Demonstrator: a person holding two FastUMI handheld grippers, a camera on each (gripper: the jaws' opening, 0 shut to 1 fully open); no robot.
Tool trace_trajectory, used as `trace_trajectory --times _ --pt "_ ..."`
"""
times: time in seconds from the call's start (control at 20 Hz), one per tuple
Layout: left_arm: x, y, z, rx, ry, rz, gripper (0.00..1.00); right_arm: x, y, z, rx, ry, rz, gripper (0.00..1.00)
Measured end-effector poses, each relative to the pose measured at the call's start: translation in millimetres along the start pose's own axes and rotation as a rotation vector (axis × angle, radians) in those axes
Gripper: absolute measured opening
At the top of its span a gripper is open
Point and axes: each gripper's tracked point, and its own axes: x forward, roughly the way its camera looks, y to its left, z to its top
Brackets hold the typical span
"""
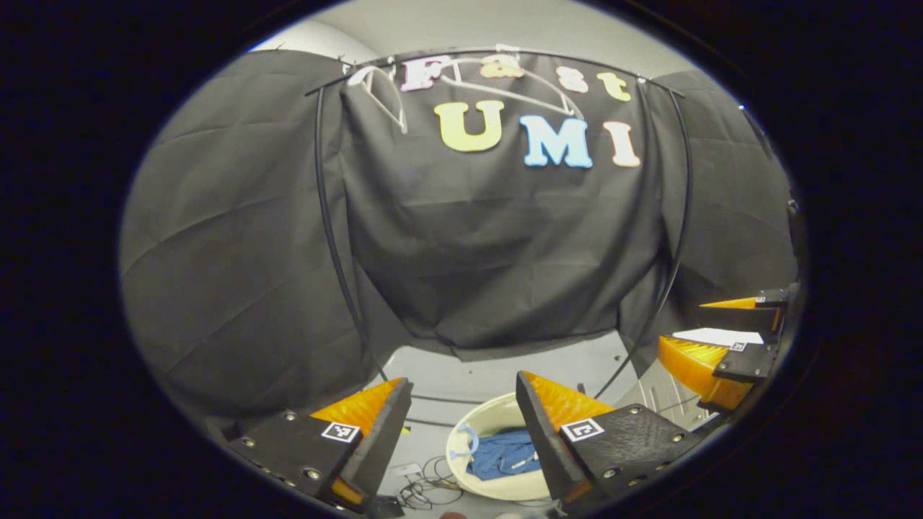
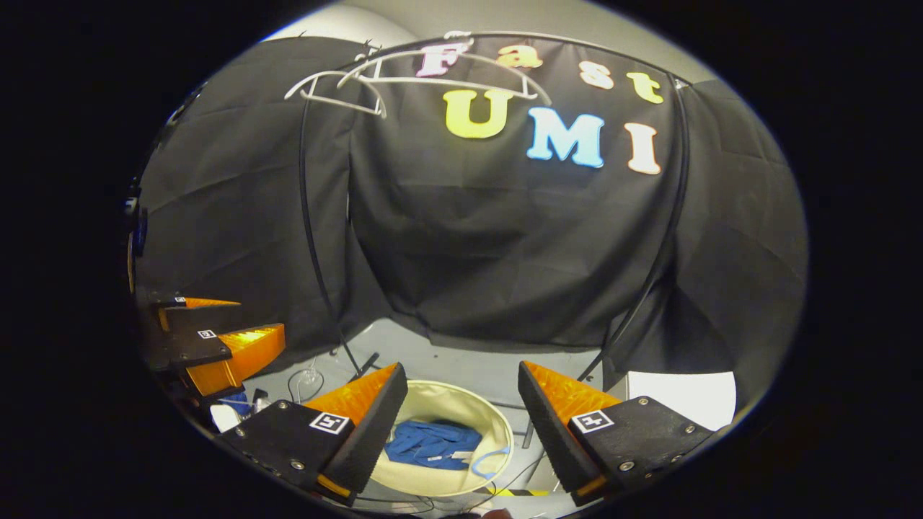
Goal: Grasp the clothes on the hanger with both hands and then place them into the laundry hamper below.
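Observation:
A blue garment (image 1: 505,455) (image 2: 433,441) lies crumpled inside the round cream laundry hamper (image 1: 497,417) (image 2: 454,396) on the floor. Bare white hangers (image 1: 505,92) (image 2: 404,78) hang from the rail at the top of the booth. My left gripper (image 1: 461,411) is open above the hamper, nothing between its fingers. My right gripper (image 2: 461,396) is likewise open above the hamper and holds nothing. The left gripper view has the right gripper (image 1: 728,339) at its right edge. The right gripper view has the left gripper (image 2: 216,335) at its left edge.
Black cloth walls close the booth on three sides, with curved black poles (image 1: 335,245) (image 2: 660,245) running down to the grey floor. Loose cables (image 1: 425,490) lie beside the hamper. A white sheet (image 2: 681,393) lies on the floor at the right.

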Motion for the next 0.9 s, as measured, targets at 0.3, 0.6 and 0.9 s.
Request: trace_trajectory --times 0.3,0.6,0.9 --pt "-55.3 -8.4 104.9 0.017 -0.213 -0.017 0.84 -64.3 -45.6 78.2 0.032 -0.181 -0.063 0.96" --pt "-117.0 -36.7 151.1 -0.005 -0.357 -0.040 0.84 -151.9 -106.5 119.5 0.097 -0.333 -0.148 0.96" --pt "-182.2 -53.8 166.8 0.027 -0.429 -0.012 0.84 -214.8 -149.1 119.4 0.126 -0.417 -0.197 0.96"
